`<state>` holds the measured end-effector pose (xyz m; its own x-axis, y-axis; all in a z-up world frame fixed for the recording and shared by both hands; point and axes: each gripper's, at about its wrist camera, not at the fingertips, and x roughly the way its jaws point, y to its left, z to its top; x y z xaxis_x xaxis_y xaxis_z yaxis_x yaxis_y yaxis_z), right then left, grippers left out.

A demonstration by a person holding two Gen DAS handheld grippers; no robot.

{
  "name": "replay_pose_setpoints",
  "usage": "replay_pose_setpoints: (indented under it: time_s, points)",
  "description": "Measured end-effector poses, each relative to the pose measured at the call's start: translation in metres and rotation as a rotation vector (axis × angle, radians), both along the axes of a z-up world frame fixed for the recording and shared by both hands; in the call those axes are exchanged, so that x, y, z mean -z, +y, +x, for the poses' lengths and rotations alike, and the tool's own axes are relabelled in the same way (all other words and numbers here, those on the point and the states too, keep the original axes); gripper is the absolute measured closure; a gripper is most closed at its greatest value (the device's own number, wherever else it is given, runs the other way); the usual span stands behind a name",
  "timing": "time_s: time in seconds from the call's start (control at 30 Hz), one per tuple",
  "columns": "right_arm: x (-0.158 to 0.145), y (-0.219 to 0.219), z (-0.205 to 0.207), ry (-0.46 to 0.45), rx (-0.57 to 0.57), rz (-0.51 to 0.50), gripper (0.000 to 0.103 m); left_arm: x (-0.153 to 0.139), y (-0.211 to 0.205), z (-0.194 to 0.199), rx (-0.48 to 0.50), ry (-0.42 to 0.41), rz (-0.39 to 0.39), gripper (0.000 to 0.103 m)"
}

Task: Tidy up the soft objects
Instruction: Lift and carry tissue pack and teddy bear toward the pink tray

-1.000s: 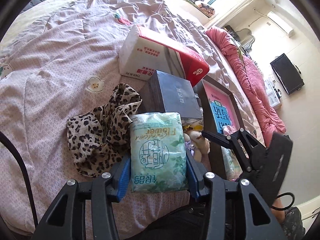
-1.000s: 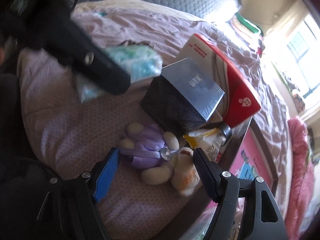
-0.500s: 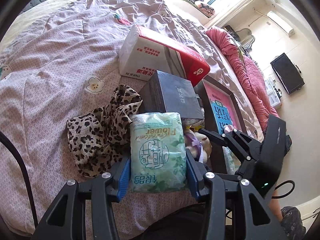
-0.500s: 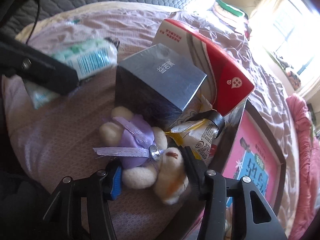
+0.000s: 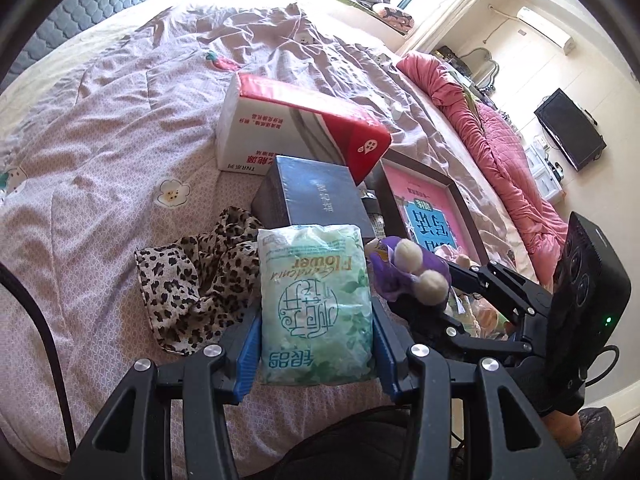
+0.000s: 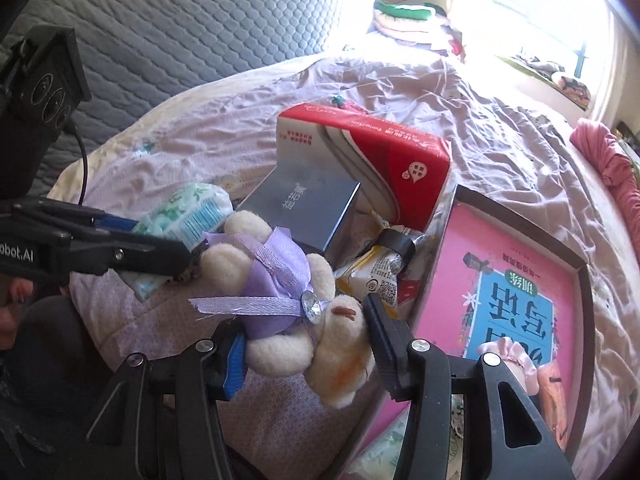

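My left gripper [image 5: 316,338] is shut on a pale green tissue pack [image 5: 314,304], held just above the quilt; the same pack [image 6: 188,216] shows at the left of the right wrist view. My right gripper [image 6: 306,354] is shut on a cream plush bear in a purple dress [image 6: 292,304], lifted off the bed. In the left wrist view the bear [image 5: 408,272] hangs just right of the pack. A leopard-print scarf [image 5: 196,280] lies crumpled on the quilt left of the pack.
A dark blue box [image 5: 316,196] and a red-and-white tissue box [image 5: 296,132] sit behind the pack. A dark tray [image 6: 456,208] holds a pink book [image 6: 516,292]. Snack packets [image 6: 380,264] lie by the boxes. A pink blanket [image 5: 492,136] lines the bed's right side.
The right gripper closed on the plush bear, rolled and lifted it off the quilt. The left gripper rose slightly with the tissue pack.
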<state>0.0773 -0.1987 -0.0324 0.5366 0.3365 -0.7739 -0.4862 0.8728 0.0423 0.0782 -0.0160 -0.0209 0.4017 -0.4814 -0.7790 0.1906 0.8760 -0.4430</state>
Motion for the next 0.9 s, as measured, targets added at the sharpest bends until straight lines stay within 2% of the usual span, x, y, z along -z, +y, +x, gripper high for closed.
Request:
replay_pose_setpoints:
  time_s: [0.4,0.9]
  points:
    - [-0.029,-0.018,-0.016,-0.043,0.074,0.067,0.049,-0.024,-0.014,-0.021,0.005,-0.066,0.09,0.054]
    - [-0.057,-0.03,-0.031,-0.107,0.134,0.08,0.049,-0.053,-0.022,-0.042,0.014,-0.125,0.11,0.054]
